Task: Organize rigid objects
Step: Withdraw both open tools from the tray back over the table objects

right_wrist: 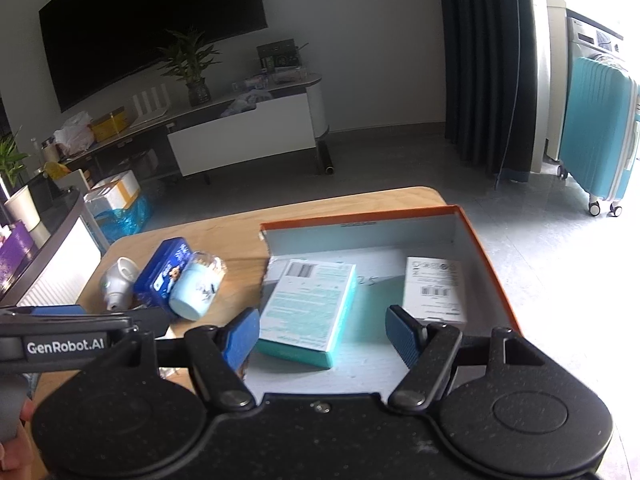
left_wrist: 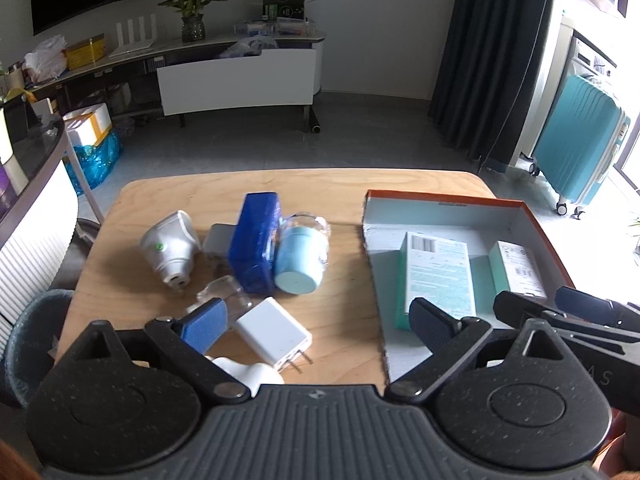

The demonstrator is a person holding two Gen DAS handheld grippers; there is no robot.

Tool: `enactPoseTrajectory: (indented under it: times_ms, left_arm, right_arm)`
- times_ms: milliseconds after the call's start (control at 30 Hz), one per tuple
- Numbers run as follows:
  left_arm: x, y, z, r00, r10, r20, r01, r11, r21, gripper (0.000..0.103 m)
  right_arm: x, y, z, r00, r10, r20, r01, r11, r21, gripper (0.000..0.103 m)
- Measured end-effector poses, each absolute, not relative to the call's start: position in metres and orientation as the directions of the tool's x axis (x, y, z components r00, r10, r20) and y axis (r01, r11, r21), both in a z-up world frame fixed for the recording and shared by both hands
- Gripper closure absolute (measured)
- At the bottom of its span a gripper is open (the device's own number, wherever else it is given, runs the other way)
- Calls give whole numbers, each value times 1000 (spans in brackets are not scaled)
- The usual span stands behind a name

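Released and empty, my left hand-held gripper (left_wrist: 320, 316) hangs over a white charger (left_wrist: 274, 334) at 6 o'clock on the wooden surface (left_wrist: 344, 288). My right hand-held gripper (right_wrist: 322, 334), also spread wide and holding nothing, hovers above the orange-rimmed box (right_wrist: 486, 256), where a teal carton (right_wrist: 306, 310) and a white carton (right_wrist: 434, 290) lie. A blue tin (left_wrist: 256, 240), pale blue jar (left_wrist: 298, 262) and silver lamp bulb (left_wrist: 170, 250) cluster at 10 o'clock.

you've got 2 teal cartons (right_wrist: 306, 308) lying flat in the orange-rimmed box (right_wrist: 486, 258); blue tin (left_wrist: 256, 240), pale blue jar (left_wrist: 298, 262), white charger (left_wrist: 274, 336) wait on the table.
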State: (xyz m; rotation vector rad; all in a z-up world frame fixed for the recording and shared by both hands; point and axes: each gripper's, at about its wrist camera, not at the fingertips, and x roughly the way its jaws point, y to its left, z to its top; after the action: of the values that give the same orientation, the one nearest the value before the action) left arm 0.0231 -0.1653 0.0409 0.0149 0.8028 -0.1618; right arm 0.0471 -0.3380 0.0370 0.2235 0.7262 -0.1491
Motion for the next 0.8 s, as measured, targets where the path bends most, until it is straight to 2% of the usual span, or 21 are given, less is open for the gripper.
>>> enactPoseTrajectory:
  times_ms: [800]
  left_arm:
    - [5,-103,34,680,-92,-728,59,996,-71,3]
  right_arm:
    - [56,-283,27,718,28,-695,112,982,155,20]
